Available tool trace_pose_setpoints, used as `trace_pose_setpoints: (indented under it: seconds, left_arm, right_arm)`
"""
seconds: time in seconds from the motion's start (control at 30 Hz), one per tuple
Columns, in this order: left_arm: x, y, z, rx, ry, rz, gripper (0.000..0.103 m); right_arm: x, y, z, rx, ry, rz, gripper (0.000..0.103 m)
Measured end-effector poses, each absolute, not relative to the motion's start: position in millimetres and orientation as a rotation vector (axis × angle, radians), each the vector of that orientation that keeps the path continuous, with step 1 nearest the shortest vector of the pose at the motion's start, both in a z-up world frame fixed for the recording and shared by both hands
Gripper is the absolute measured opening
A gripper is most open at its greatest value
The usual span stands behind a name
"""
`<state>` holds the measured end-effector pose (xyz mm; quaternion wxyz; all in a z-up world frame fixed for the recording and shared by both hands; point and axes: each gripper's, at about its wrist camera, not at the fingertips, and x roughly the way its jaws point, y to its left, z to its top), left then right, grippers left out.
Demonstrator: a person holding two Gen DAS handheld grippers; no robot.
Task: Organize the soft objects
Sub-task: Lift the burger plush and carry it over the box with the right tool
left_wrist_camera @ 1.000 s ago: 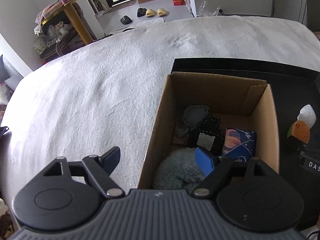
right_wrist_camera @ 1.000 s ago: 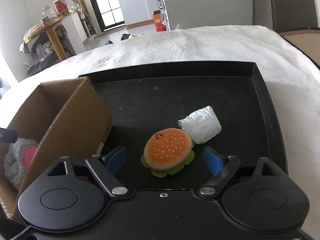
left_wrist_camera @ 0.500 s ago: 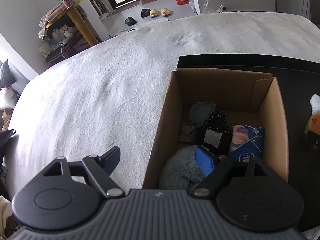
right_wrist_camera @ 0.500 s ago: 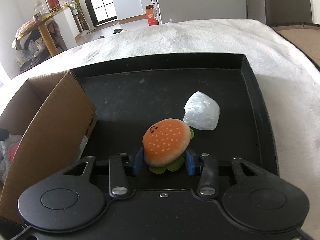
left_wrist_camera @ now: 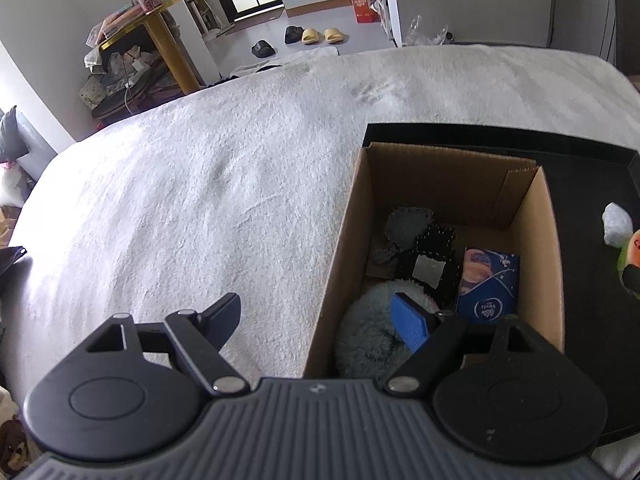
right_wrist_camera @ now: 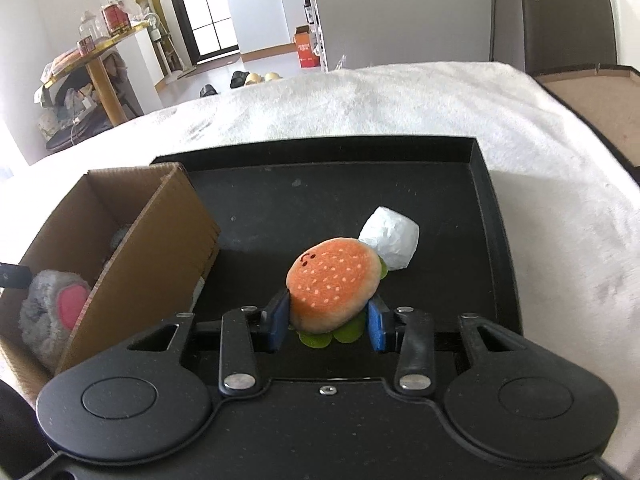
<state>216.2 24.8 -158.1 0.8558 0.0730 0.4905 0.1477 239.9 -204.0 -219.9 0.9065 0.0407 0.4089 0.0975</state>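
Right gripper (right_wrist_camera: 328,320) clamps the burger plush (right_wrist_camera: 334,280) over the black tray (right_wrist_camera: 500,240), left gripper (left_wrist_camera: 320,320) spread wide, straddling the cardboard box (left_wrist_camera: 332,280) wall.

From my feed the burger plush (right_wrist_camera: 334,282) reads orange with pale speckles, a small dark face stitched near one edge and green frills underneath — the pads (right_wrist_camera: 276,318) pressed to its sides are bright blue, on black linkages. Beside it I see a crinkled white bundle (right_wrist_camera: 390,236) on the black tray (right_wrist_camera: 496,216), with the cream-white fleecy cover (left_wrist_camera: 200,200) all round. In the plain brown cardboard box (left_wrist_camera: 334,264) I make out a grey fuzzy toy (right_wrist_camera: 50,314) with a pink patch, a black piece (left_wrist_camera: 428,270) with a light dotted edge and grey square, and a navy packet (left_wrist_camera: 490,280) with a peach-coloured print.
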Motion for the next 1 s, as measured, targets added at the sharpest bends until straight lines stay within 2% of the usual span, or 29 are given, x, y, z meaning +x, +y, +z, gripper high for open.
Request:
trace_pose_setpoints:
  seconds: [1.0]
  left_arm:
    - [195.3, 56.3, -128.9, -0.015, 0.955, 0.16, 0.081]
  right_arm:
    - [209.9, -160.0, -150.7, 0.004, 0.72, 0.222, 0.039]
